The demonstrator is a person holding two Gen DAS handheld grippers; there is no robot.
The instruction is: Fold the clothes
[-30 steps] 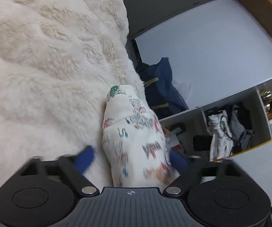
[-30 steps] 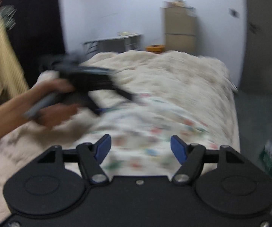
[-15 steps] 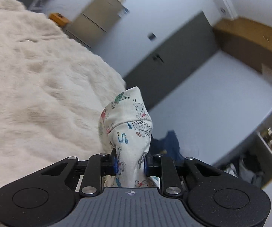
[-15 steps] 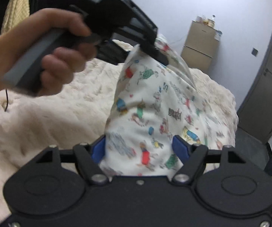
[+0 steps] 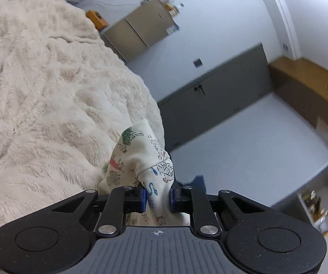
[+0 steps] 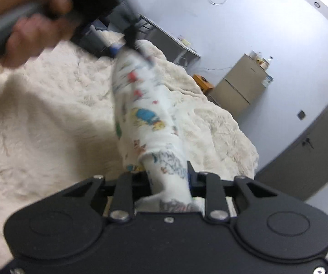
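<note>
A white garment with a colourful cartoon print [image 6: 145, 114] hangs stretched between my two grippers above the cream fluffy bed [image 6: 49, 114]. My left gripper [image 5: 157, 196] is shut on one bunched end of the garment [image 5: 141, 155]. My right gripper [image 6: 168, 178] is shut on the other end. In the right wrist view the left gripper [image 6: 129, 36] shows blurred at the top, held in a hand [image 6: 27, 20], with the garment running from it down to my right fingers.
The cream fluffy blanket [image 5: 38, 91] covers the bed at the left. A beige cabinet [image 6: 239, 84] and an orange box [image 6: 202, 82] stand by the far wall. A grey door [image 5: 209, 100] is on the right. A desk [image 6: 170, 43] stands behind the bed.
Both grippers have closed on the garment and lifted it off the bed. The garment is now pulled out long between them, and both views have swung upward.
</note>
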